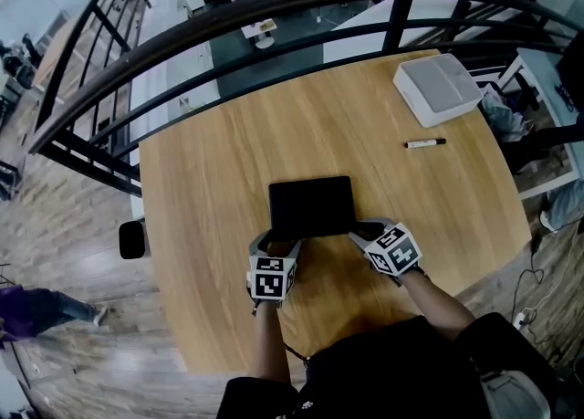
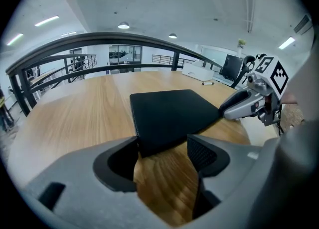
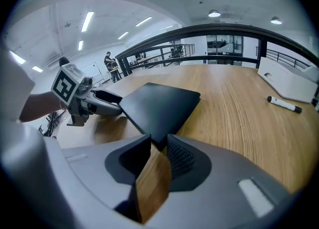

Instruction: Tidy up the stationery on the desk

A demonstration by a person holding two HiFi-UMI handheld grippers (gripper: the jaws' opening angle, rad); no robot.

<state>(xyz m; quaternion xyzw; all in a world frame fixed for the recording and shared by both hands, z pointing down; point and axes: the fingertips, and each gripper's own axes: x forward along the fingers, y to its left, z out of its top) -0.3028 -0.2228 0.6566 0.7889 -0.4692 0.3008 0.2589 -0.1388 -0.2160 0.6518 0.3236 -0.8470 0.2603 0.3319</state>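
A flat black pad lies in the middle of the round wooden table. My left gripper is at its near left corner; in the left gripper view that gripper stands open, with the pad corner just inside the left jaw. My right gripper is at the near right corner. In the right gripper view its jaws are narrow and touch both edges of the pad corner. A black-capped white marker lies further right.
A white box sits at the table's far right edge, beyond the marker. A dark curved railing runs behind the table, with a drop to a lower floor. Bare wood surrounds the pad.
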